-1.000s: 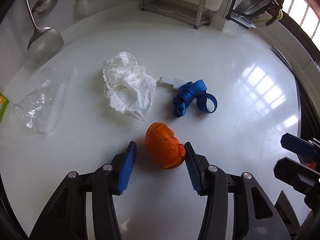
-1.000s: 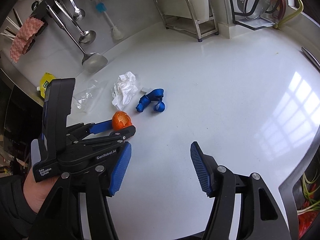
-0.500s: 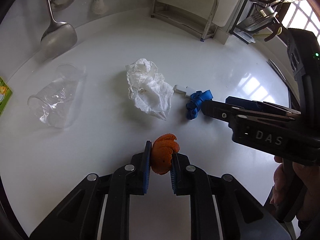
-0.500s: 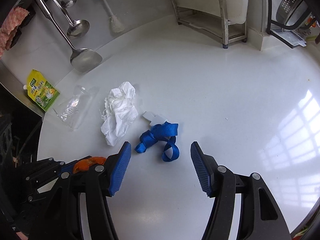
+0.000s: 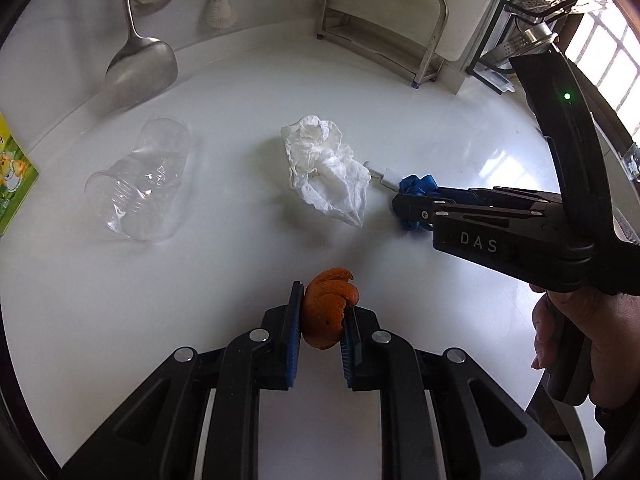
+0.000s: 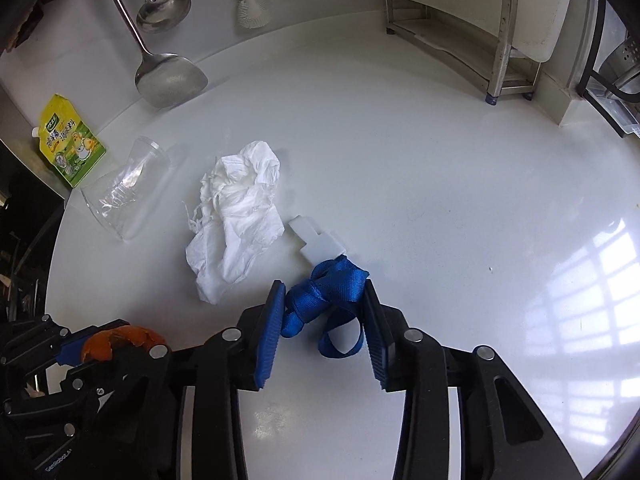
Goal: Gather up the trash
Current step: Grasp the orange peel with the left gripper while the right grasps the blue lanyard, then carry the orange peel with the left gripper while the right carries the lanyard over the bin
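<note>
The left gripper (image 5: 319, 322) is pinched on a piece of orange peel (image 5: 328, 312); both blue pads press its sides and the peel sticks up beyond the fingertips, above the white countertop (image 5: 248, 264).

The right gripper (image 6: 324, 314) has its jaws closing around a knotted blue strap (image 6: 326, 292). The strap's bundle sits between the two pads, touching both, with a loop trailing back toward the gripper body. A white plastic clip (image 6: 316, 242) at the strap's far end lies just ahead of the fingertips. In the left wrist view the right gripper reaches in from the right, held by a hand (image 5: 580, 344), with its tip on the strap.

Ahead and left of the right gripper lies a crumpled white tissue (image 6: 234, 224), just beside the clip. Further left, a clear plastic cup (image 6: 124, 188) lies on its side, near a green and yellow pouch (image 6: 72, 144) at the counter's edge. Ladles (image 6: 170, 76) hang at the back wall.
</note>
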### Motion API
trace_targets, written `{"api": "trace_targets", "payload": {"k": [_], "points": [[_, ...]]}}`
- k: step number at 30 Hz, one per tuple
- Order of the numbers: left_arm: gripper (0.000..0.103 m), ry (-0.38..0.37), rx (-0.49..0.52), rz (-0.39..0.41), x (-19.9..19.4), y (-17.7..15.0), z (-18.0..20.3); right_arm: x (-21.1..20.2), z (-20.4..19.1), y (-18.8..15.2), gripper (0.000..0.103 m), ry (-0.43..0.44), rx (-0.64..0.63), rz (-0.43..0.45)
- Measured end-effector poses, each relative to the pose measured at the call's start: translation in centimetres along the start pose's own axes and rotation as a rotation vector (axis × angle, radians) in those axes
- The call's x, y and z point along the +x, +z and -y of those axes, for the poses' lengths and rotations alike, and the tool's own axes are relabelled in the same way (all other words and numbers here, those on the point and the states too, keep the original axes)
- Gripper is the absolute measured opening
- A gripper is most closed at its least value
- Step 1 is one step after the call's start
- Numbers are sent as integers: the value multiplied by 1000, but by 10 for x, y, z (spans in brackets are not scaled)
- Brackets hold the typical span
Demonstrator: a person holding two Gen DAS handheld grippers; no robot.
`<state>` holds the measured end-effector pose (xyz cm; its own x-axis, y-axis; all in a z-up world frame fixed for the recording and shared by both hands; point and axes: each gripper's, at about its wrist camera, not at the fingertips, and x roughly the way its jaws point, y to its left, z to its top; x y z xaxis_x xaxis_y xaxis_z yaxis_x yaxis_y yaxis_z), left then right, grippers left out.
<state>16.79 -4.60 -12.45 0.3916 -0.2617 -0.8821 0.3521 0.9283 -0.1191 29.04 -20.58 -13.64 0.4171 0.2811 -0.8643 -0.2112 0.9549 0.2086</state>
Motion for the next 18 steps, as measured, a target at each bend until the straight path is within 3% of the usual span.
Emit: {"api": "trace_targets", "payload": {"k": [18], "points": [[17, 12, 11, 45, -26, -3, 9, -67, -3, -26, 16, 60, 19, 86]]}}
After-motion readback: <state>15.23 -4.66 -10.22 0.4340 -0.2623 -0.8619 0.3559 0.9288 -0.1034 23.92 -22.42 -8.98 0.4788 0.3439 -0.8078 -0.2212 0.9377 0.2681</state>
